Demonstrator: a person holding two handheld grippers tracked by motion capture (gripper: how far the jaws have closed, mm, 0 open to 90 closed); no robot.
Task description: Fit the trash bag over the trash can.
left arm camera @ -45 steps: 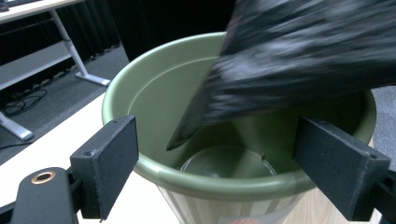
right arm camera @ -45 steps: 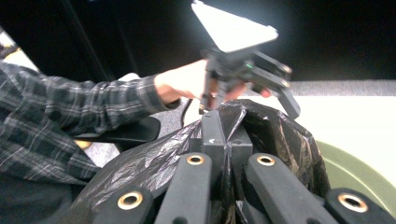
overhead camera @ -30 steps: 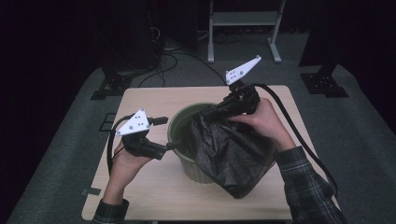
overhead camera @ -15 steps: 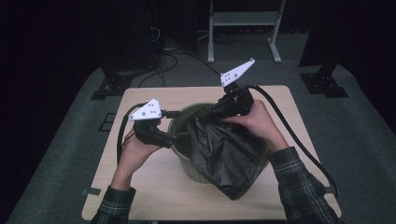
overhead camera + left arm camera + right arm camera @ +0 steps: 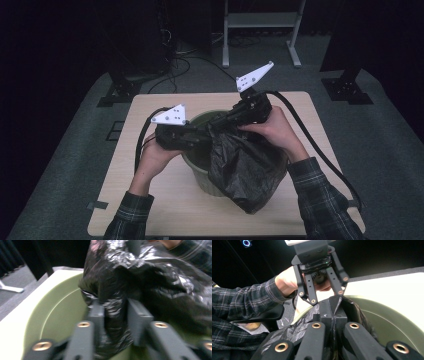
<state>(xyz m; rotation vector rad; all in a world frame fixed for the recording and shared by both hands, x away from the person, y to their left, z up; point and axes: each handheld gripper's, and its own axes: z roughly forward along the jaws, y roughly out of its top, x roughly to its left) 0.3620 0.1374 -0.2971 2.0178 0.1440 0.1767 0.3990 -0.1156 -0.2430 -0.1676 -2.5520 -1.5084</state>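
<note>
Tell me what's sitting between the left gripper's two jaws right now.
A bunched fold of the black bag, above the green bin. The left gripper has just been closing on it, seen in the left gripper view.

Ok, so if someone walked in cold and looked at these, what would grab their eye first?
Probably the crumpled black bin bag, draped over the near right side of the green bin in the middle of the table. Next, the two tools meeting at the bag's top edge: the right tool is clamped shut on the plastic, and the left tool has just been closing on a fold of the bag between its jaws.
</note>
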